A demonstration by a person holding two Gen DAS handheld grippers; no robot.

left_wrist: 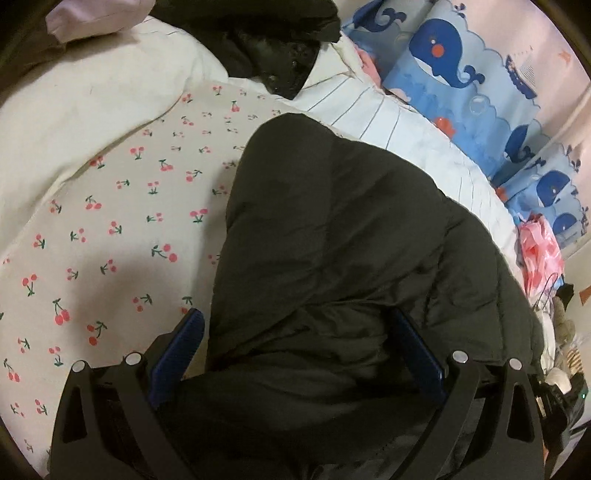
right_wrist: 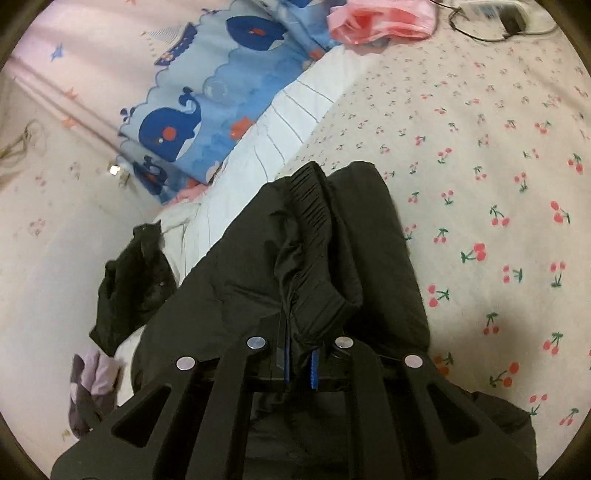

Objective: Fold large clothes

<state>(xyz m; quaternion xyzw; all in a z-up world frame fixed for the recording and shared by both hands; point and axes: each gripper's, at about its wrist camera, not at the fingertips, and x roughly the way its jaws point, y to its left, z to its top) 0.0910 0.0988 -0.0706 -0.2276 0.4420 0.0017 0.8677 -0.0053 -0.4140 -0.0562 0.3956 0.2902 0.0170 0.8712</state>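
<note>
Count, both wrist views:

- Black padded jacket (left_wrist: pixel 332 240): 1.
- Smaller black garment (left_wrist: pixel 273 40) at the pillow end: 1.
- Cherry-print sheet (left_wrist: pixel 110 221): 1.
- White striped quilt (left_wrist: pixel 369 110): 1.
- Whale-print blue cloth (left_wrist: pixel 461 74): 1 piece, several whales on it.
- Pink plastic bag (right_wrist: pixel 380 18): 1.
- Grippers: 2, left gripper (left_wrist: pixel 295 354) and right gripper (right_wrist: pixel 299 365); two fingers each.

Cherry-print sheet (left_wrist: pixel 110 221), whale-print quilt (left_wrist: pixel 461 74) and pink plastic bag (right_wrist: pixel 380 18) nearby

No readable text, label, brand or number shows in either view
</note>
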